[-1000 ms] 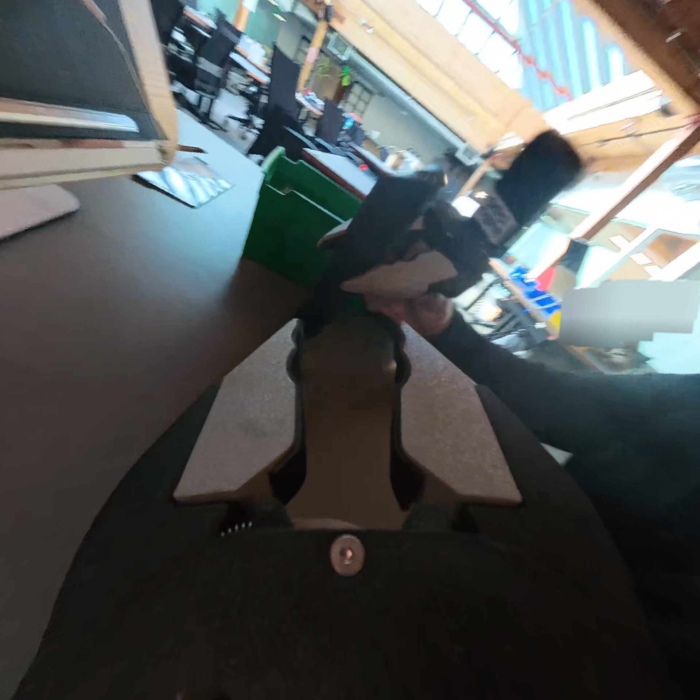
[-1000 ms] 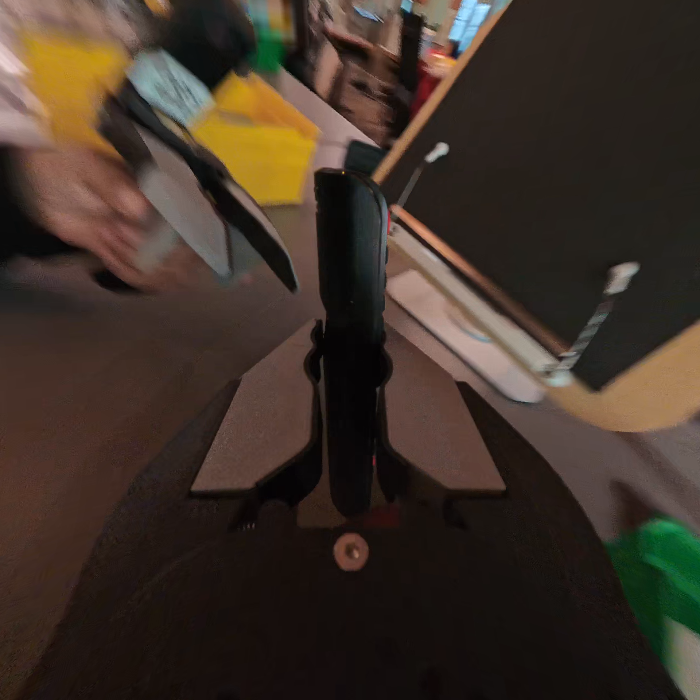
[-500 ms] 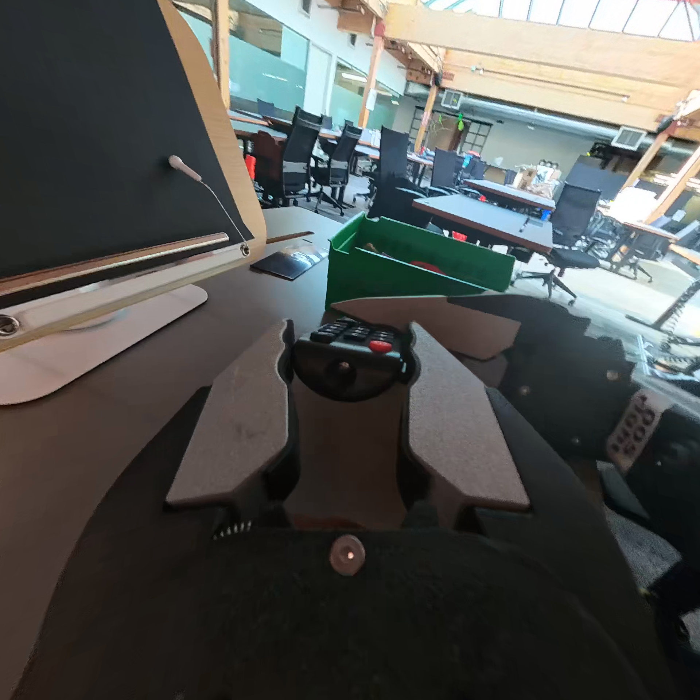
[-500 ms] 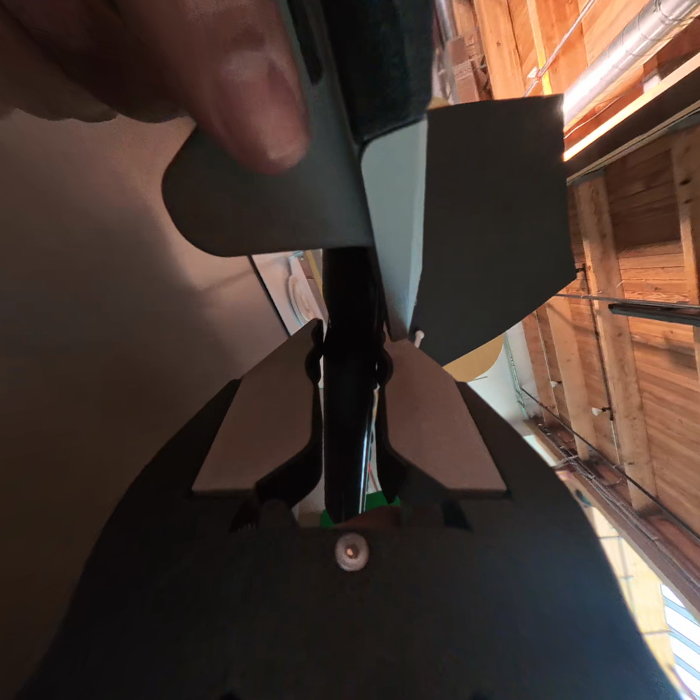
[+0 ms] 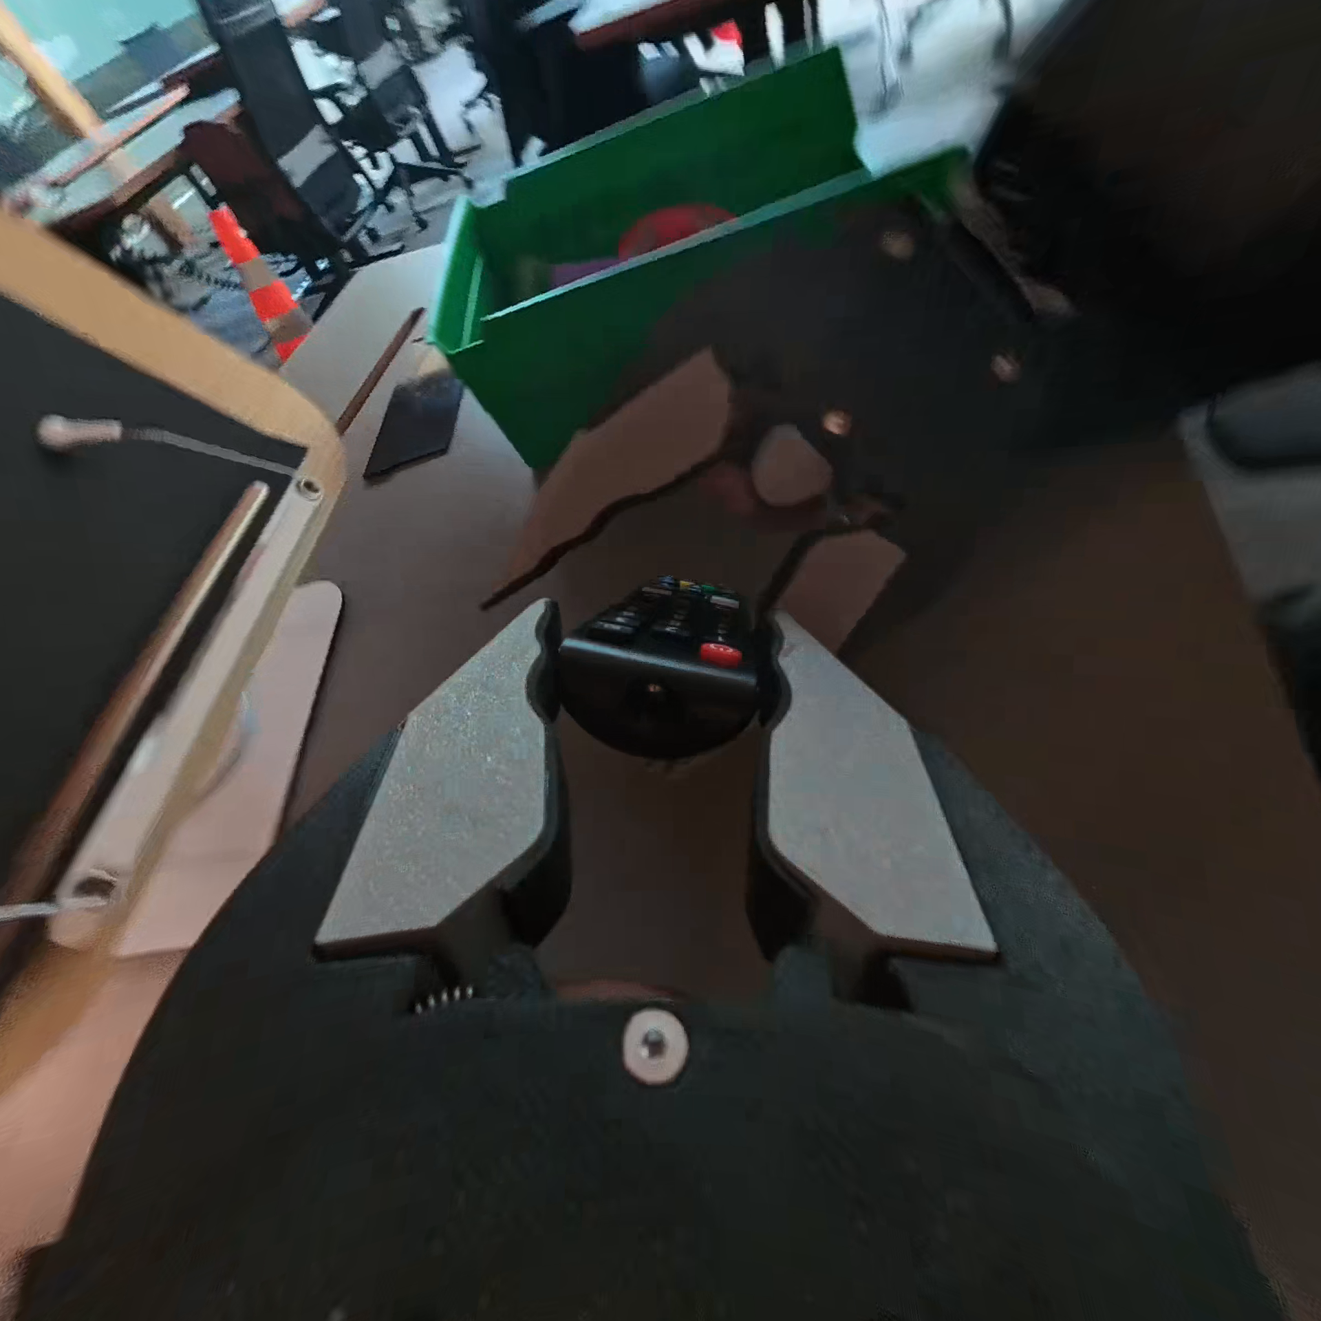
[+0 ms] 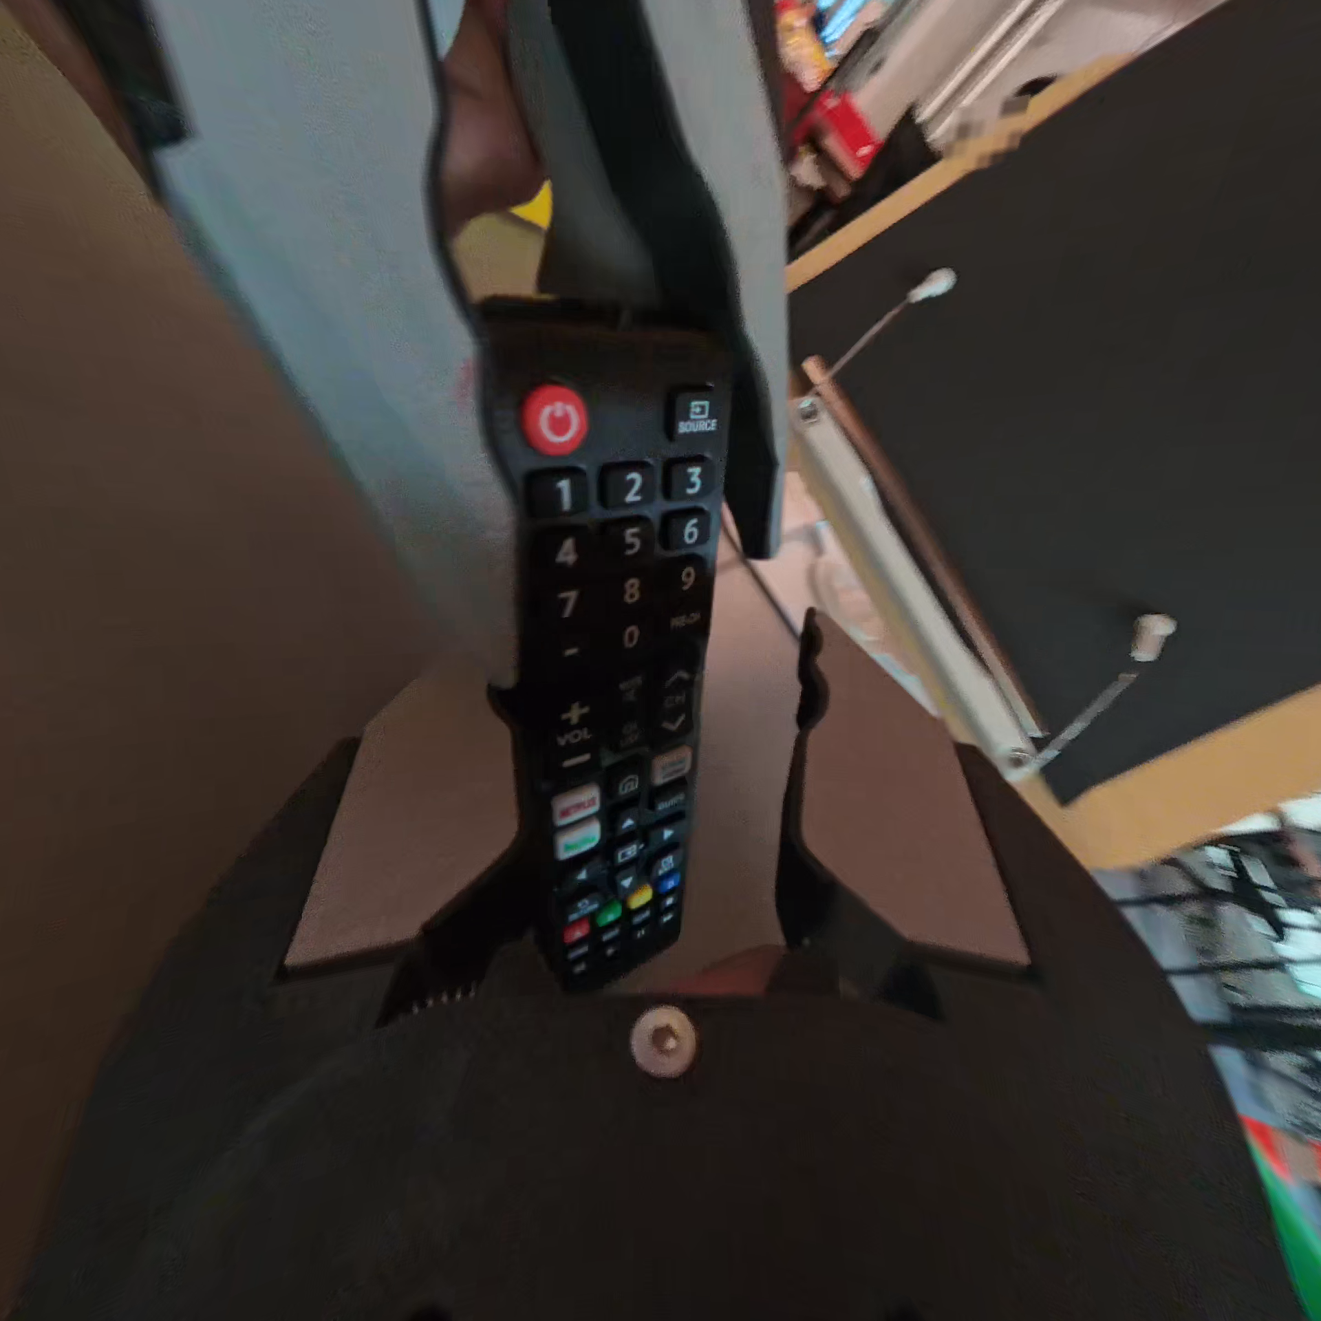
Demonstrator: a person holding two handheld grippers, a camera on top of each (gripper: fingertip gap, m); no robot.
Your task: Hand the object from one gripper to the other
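A black remote (image 6: 622, 643) with a red power button is held out over the brown table (image 5: 1072, 679). My left gripper (image 5: 659, 636) is shut on the remote's button-top end (image 5: 657, 686), with a fingertip pressing each side edge. In the right wrist view its grey fingers (image 6: 300, 286) clamp that same end. My right gripper (image 6: 654, 665) is open, its jaws spread wide around the remote's lower half with a gap on the right side. Its fingers (image 5: 629, 443) also show spread apart beyond the remote in the left wrist view.
A green bin (image 5: 643, 343) holding a red object stands on the table behind the grippers. A black board with a wooden edge (image 5: 107, 536) on a white stand is to the left, and also shows in the right wrist view (image 6: 1072, 429). A black card (image 5: 418, 422) lies near the bin. Some 5 cm of space lies between my two pairs of fingers.
My right gripper was shut on the remote and has now opened. My left gripper came up to the remote's far end and closed on it.
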